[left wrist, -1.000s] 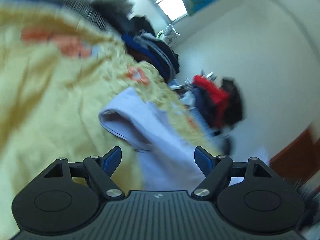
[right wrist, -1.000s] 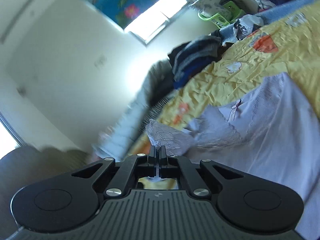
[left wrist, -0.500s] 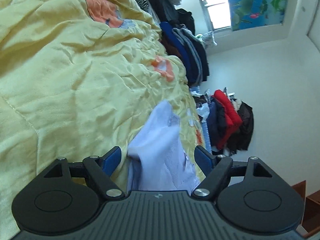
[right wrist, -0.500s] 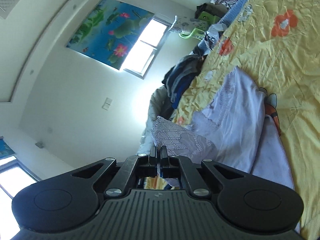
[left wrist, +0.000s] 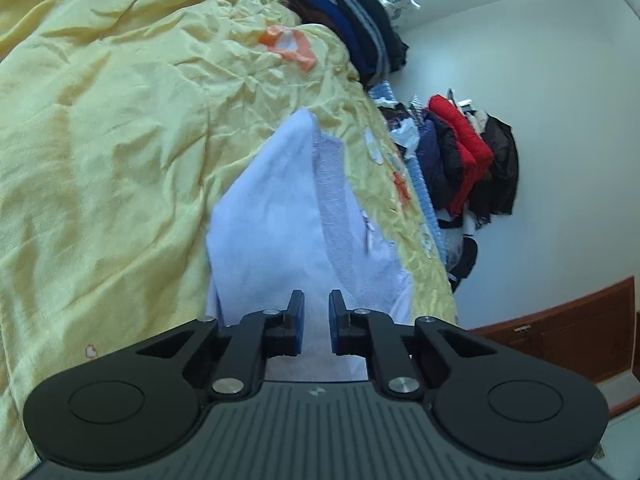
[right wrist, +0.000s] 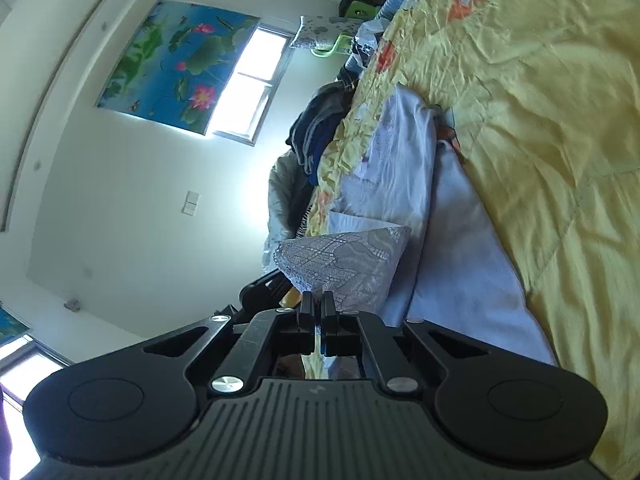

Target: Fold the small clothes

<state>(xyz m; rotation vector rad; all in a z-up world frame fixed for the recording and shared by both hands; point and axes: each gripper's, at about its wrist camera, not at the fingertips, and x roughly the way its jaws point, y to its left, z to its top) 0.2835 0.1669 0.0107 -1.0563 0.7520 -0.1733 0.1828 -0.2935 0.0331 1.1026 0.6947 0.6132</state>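
Left hand-held gripper (left wrist: 316, 312) had narrowed from wide to a small gap over the lavender garment (left wrist: 276, 216). Right hand-held gripper (right wrist: 319, 312) remained clamped on its lace-patterned edge (right wrist: 340, 260), lifted ahead of it; the rest lay creased on the yellow bed quilt (right wrist: 540, 120).

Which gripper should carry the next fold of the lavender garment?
Right, probably. The right gripper is shut on the garment's lace edge, lifted off the quilt. The left gripper is only partly closed, holding nothing.
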